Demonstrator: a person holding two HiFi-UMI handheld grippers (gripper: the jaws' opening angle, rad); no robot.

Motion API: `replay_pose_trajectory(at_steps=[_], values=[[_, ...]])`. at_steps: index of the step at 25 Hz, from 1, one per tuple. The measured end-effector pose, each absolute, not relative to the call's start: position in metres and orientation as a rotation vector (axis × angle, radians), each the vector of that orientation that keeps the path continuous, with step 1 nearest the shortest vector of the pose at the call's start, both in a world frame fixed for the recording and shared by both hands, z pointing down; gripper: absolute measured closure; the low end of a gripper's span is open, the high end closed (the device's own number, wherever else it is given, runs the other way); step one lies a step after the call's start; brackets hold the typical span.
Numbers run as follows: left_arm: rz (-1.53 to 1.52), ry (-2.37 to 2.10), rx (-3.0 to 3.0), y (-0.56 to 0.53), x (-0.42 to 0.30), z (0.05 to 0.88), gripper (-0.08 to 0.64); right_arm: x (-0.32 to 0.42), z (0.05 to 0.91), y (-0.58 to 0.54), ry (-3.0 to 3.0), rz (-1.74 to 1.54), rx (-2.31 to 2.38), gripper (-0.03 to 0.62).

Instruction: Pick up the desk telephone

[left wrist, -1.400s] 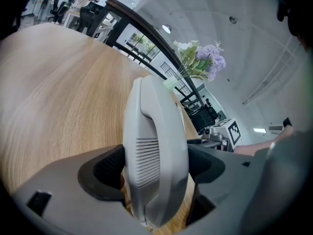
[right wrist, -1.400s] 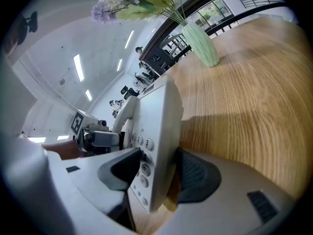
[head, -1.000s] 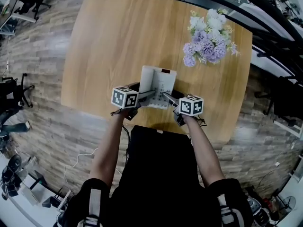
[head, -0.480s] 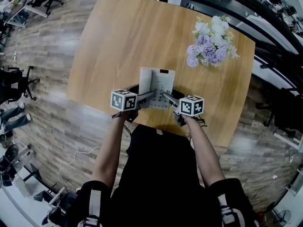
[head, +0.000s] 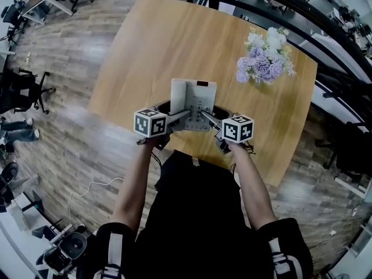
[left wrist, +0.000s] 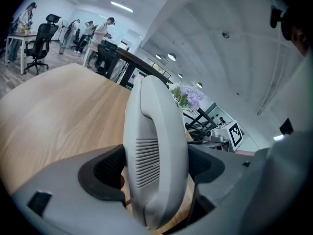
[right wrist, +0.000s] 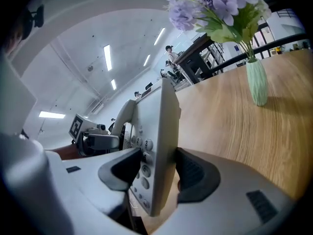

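Note:
A white desk telephone point(head: 193, 99) is held between both grippers over the near edge of the wooden table point(head: 145, 51); a dark shadow lies under it. My left gripper point(head: 183, 117) is shut on the phone's left side, where the handset point(left wrist: 154, 151) fills the space between the jaws. From the other side, my right gripper point(head: 206, 117) is shut on the keypad edge point(right wrist: 157, 160), with number keys showing beside its jaws. The telephone looks tilted, with its far end raised. Whether it touches the table is hidden.
A green vase of purple and white flowers point(head: 264, 63) stands at the table's far right, seen also as a vase point(right wrist: 257, 82) in the right gripper view. Office chairs point(head: 26, 92) stand on the wood floor to the left. A cable point(head: 93, 193) lies on the floor.
The head view has drifted, so the table sits further right in the picture. Both grippers keep their hold on the telephone, in nearly the same place.

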State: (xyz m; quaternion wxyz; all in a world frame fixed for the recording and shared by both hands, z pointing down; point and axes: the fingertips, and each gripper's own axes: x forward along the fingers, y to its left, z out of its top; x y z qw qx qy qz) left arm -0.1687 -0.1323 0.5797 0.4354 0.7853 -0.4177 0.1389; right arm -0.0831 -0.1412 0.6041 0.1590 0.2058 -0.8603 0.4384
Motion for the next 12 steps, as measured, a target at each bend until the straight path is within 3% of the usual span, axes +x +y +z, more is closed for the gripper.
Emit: replay_pose_trajectory(at_steps=[12], values=[[0.32, -1.143, 2.06, -0.133, -0.17, 0.518, 0.17, -0.086, 0.545, -0.146, -2.571, 1.147, 0.573, 0.351]])
